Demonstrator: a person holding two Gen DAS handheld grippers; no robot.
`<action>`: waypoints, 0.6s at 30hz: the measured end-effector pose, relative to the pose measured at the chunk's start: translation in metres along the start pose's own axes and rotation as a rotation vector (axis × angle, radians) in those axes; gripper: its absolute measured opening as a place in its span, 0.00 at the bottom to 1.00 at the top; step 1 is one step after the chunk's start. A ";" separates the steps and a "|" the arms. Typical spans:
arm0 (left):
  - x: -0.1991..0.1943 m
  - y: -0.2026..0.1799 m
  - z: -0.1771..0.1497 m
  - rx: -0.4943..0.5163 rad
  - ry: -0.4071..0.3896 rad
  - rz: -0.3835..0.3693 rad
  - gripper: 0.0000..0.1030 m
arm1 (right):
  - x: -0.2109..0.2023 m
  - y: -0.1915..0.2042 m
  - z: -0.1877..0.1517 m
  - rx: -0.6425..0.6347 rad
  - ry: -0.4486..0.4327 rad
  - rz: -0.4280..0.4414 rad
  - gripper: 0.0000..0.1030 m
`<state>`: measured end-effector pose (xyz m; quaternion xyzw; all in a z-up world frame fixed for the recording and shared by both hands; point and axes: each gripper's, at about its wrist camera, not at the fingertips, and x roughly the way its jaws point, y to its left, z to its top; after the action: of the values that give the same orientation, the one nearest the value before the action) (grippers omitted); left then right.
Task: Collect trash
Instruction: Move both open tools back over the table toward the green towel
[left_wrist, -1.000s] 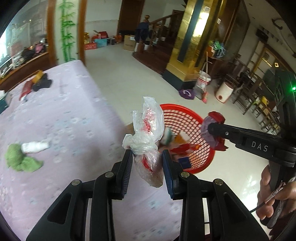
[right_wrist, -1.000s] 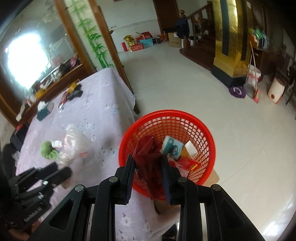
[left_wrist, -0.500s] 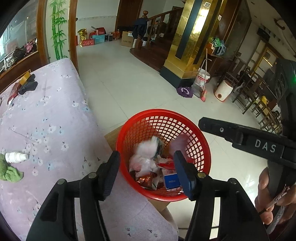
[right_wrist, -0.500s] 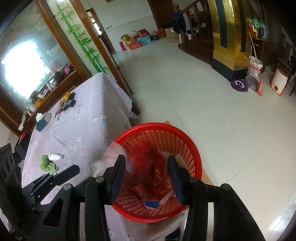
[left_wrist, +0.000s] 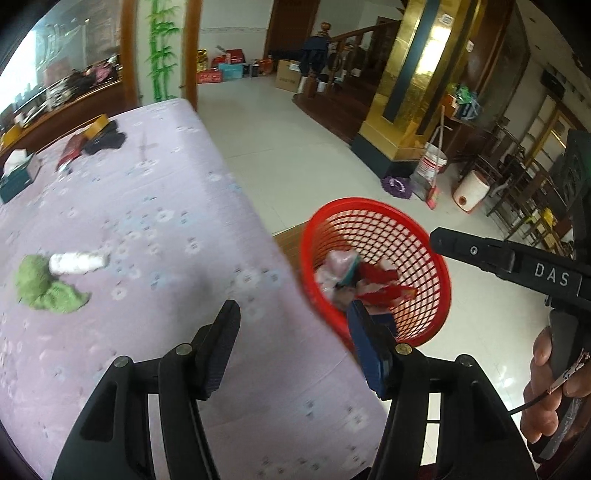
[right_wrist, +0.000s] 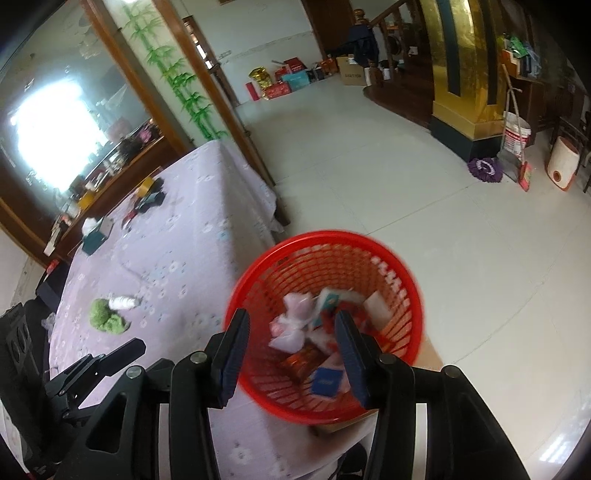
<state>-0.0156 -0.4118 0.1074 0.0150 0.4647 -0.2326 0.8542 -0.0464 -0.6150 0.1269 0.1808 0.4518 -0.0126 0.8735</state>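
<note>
A red mesh basket (left_wrist: 369, 202) (right_wrist: 321, 236) stands on the floor at the corner of the table. Inside it lie a clear plastic bag (right_wrist: 295, 308), a red wrapper (left_wrist: 382, 284) and several small packets. My left gripper (left_wrist: 293, 326) is open and holds nothing, over the table's edge just left of the basket. My right gripper (right_wrist: 291, 325) is open above the basket with nothing between its fingers; one of its fingers (left_wrist: 480, 253) reaches in from the right. On the table lie a green cloth (left_wrist: 44, 290) (right_wrist: 105, 315) and a small white bottle (left_wrist: 77, 262) (right_wrist: 123, 303).
The table wears a lilac flowered cloth (left_wrist: 166, 221). At its far end are a tissue box (left_wrist: 18, 173) and dark and red items (left_wrist: 103, 142). A cardboard sheet (left_wrist: 288, 240) lies under the basket. A purple mop head (left_wrist: 397, 184) and a white bucket (left_wrist: 432, 166) are on the tiled floor.
Both grippers opened; the plastic bag left the left one and the red wrapper left the right one, and both now lie in the basket. The left gripper swung left toward the table.
</note>
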 end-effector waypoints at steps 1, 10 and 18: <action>-0.004 0.007 -0.003 -0.008 -0.004 0.010 0.57 | 0.001 0.005 -0.002 -0.006 0.005 0.006 0.51; -0.036 0.068 -0.031 -0.097 -0.009 0.078 0.57 | 0.021 0.074 -0.024 -0.095 0.061 0.071 0.51; -0.064 0.115 -0.051 -0.168 -0.025 0.191 0.57 | 0.033 0.124 -0.040 -0.164 0.097 0.104 0.52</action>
<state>-0.0372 -0.2724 0.1076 -0.0152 0.4684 -0.1108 0.8764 -0.0353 -0.4810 0.1172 0.1321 0.4831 0.0787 0.8619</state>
